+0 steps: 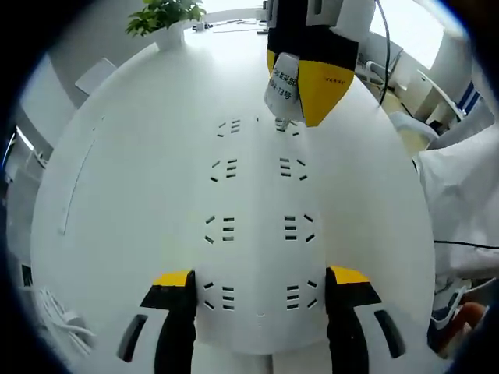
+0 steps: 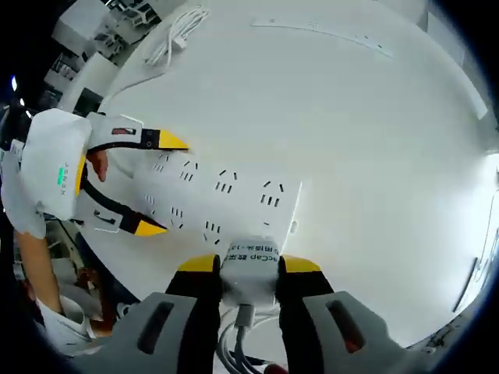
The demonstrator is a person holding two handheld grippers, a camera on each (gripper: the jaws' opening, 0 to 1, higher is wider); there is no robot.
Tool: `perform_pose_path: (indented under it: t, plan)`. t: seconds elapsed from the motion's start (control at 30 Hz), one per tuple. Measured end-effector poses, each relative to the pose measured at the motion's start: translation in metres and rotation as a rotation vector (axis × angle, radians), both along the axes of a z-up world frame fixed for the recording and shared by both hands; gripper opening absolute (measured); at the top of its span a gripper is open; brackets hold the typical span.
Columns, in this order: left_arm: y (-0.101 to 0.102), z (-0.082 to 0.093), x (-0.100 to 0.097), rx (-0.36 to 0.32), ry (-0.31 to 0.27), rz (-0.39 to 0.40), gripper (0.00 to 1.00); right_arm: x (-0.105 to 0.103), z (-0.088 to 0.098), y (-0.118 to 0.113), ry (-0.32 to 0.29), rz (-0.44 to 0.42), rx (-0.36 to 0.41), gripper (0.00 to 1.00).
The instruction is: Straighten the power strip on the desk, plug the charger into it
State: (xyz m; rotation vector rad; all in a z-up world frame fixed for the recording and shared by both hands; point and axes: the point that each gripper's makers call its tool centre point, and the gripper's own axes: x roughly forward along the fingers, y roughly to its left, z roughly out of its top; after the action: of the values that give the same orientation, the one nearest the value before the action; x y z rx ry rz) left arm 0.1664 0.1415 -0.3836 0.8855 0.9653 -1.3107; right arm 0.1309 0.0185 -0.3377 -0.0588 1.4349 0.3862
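We see the left gripper (image 1: 260, 290) clamped across the near end of the power strip (image 1: 257, 195), whose long axis runs straight ahead from its jaws. At the strip's far end, the right gripper (image 2: 247, 266) is closed on the charger (image 2: 251, 269), just above the sockets. The desk (image 2: 374, 140) lies open beyond.

The flat white plastic power strip (image 1: 257, 234) lies on the white desk, two rows of socket slots facing up, its near end between yellow-tipped jaws. The small white labelled charger block (image 2: 251, 269) hangs clamped above the strip's far end, cable trailing behind.
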Motion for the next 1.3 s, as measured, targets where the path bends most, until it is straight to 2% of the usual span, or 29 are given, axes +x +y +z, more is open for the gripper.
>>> perform_pose_path:
  t: [0.03,0.07,0.2,0.23,0.27,0.3,0.33,0.63,0.73,0.8,0.9,0.93,0.97,1.07,1.17,1.3]
  plan:
    - [0.000,0.000,0.000,-0.001,0.000,0.001,0.68,0.001,0.000,-0.001,0.001,0.002,0.001,0.27]
    - [0.000,0.000,0.000,-0.001,0.001,0.002,0.68,0.000,0.000,0.000,0.012,-0.034,0.022,0.27]
    - [0.000,0.000,0.000,-0.004,0.001,0.005,0.68,0.003,-0.001,0.000,0.022,-0.092,0.057,0.27]
    - [0.000,0.000,0.000,-0.002,0.001,0.005,0.68,0.002,-0.005,0.002,0.022,-0.089,0.051,0.27]
    - [0.000,0.000,-0.001,0.003,0.001,0.006,0.68,0.002,-0.003,0.001,0.023,-0.130,0.022,0.27]
    - [0.000,0.001,-0.001,0.007,0.001,0.007,0.68,0.012,-0.003,0.003,0.016,-0.088,0.022,0.27]
    - [0.001,0.001,0.000,0.009,0.001,0.007,0.68,0.014,-0.002,0.001,0.012,-0.092,0.010,0.27]
    - [0.001,0.001,0.000,0.019,0.000,0.002,0.68,0.009,-0.001,0.003,-0.019,-0.079,-0.049,0.26]
    - [0.001,0.001,-0.001,0.024,-0.001,0.001,0.67,0.015,-0.001,0.005,-0.053,-0.087,-0.068,0.26]
    - [0.001,0.002,-0.001,0.025,-0.001,0.002,0.67,0.015,-0.001,0.006,-0.052,-0.070,-0.081,0.25]
    - [0.002,0.002,-0.002,0.032,-0.005,0.012,0.67,0.010,-0.024,0.003,-0.036,-0.222,-0.112,0.26]
    - [0.002,0.001,-0.002,0.036,-0.004,0.019,0.67,0.016,-0.027,0.004,-0.095,-0.097,-0.117,0.26]
    - [0.003,0.001,-0.002,0.039,-0.004,0.027,0.67,0.016,-0.029,0.005,-0.096,-0.097,-0.103,0.26]
    - [0.004,0.002,-0.002,0.026,-0.002,0.036,0.67,0.026,-0.011,0.002,-0.086,-0.116,-0.073,0.27]
    - [0.004,0.001,-0.002,0.032,0.001,0.039,0.68,0.021,-0.010,0.004,-0.096,-0.101,-0.049,0.28]
    - [0.005,0.001,-0.002,0.033,0.001,0.041,0.68,0.020,-0.005,0.006,-0.155,-0.050,-0.010,0.29]
